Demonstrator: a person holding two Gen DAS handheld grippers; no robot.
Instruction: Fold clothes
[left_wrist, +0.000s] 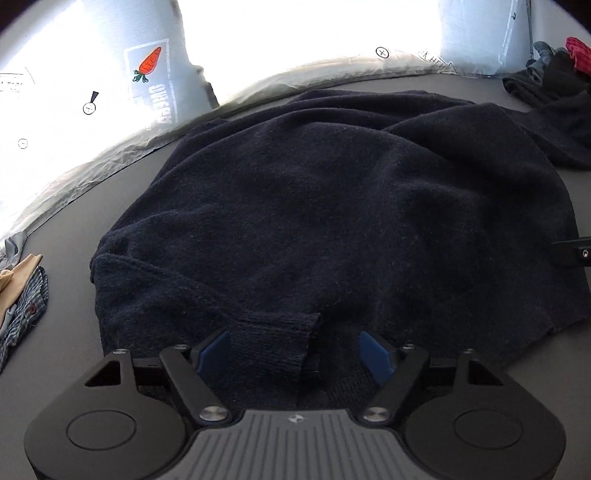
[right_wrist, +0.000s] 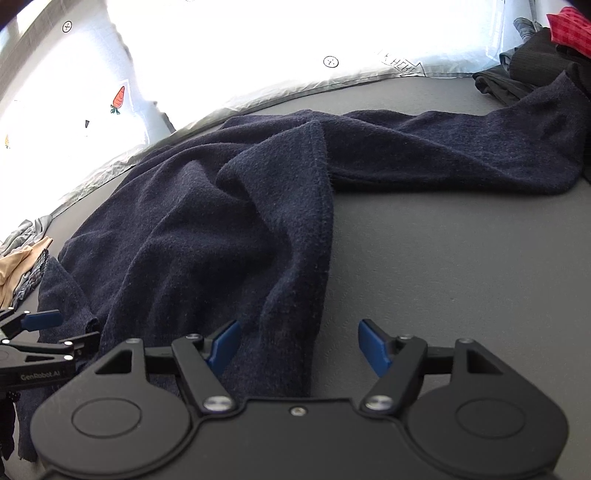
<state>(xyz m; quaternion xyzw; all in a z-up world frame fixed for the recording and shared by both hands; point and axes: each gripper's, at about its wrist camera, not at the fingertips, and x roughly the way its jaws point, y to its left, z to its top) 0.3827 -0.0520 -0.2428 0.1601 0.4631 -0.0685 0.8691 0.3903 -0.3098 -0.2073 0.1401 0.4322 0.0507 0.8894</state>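
A dark navy knit sweater (left_wrist: 332, 203) lies spread on the grey surface (right_wrist: 461, 277). Its ribbed cuff (left_wrist: 273, 343) is folded in over the body and lies between the blue pads of my left gripper (left_wrist: 295, 350), which stands open; the right pad is clear of the cloth. In the right wrist view the sweater (right_wrist: 221, 221) is rumpled, with one sleeve (right_wrist: 461, 155) stretched out to the far right. My right gripper (right_wrist: 299, 347) is open over the sweater's near side edge, cloth by its left pad and bare surface by its right. The left gripper (right_wrist: 37, 325) shows at that view's left edge.
A small pile of tan and striped clothes (left_wrist: 22, 295) sits at the left. Black, grey and red garments (left_wrist: 546, 74) are heaped at the far right. White bedding with a carrot print (left_wrist: 147, 66) borders the far edge. Bare grey surface lies right of the sweater.
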